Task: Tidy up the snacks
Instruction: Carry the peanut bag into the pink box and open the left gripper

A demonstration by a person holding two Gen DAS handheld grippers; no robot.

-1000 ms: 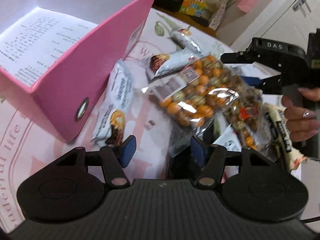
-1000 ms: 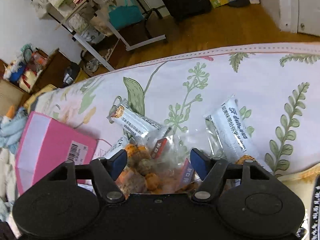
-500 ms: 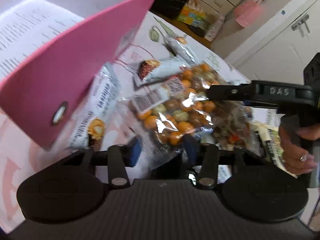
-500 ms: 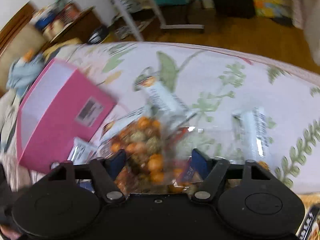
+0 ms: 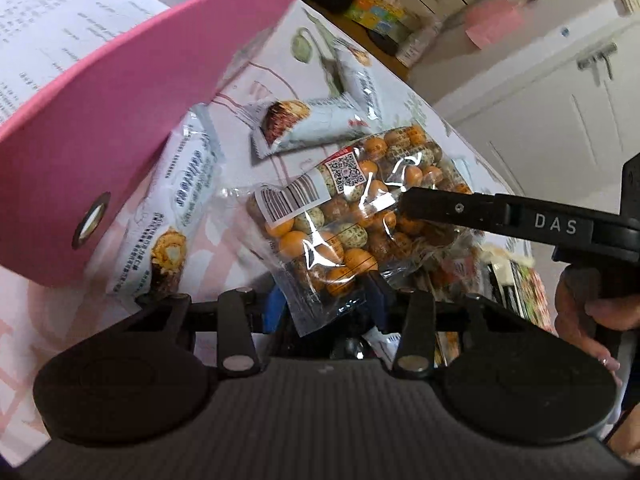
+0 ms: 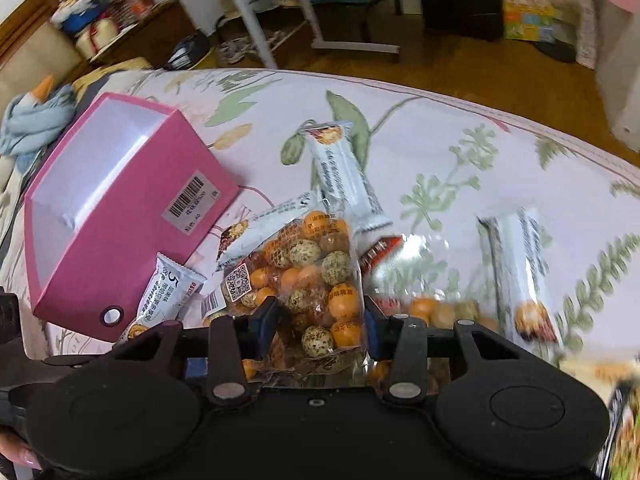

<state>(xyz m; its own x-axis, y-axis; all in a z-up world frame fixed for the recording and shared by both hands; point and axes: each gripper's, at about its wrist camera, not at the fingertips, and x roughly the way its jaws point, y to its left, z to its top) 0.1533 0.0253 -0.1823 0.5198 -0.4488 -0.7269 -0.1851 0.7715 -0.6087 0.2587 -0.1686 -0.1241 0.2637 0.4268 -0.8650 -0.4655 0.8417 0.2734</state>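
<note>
While both grippers meet at one clear bag of coated nuts [image 5: 344,220], the left gripper [image 5: 326,304] has its blue pads pressed on the bag's lower corner, and the right gripper [image 6: 318,328] is clamped on the same bag from the other side, holding it raised above the flowered cloth [image 6: 460,128]. A pink box [image 6: 120,208] stands open to the left, with a white snack bar [image 6: 168,296] touching its front corner. Two more white bars [image 6: 344,176] lie just beyond the bag.
</note>
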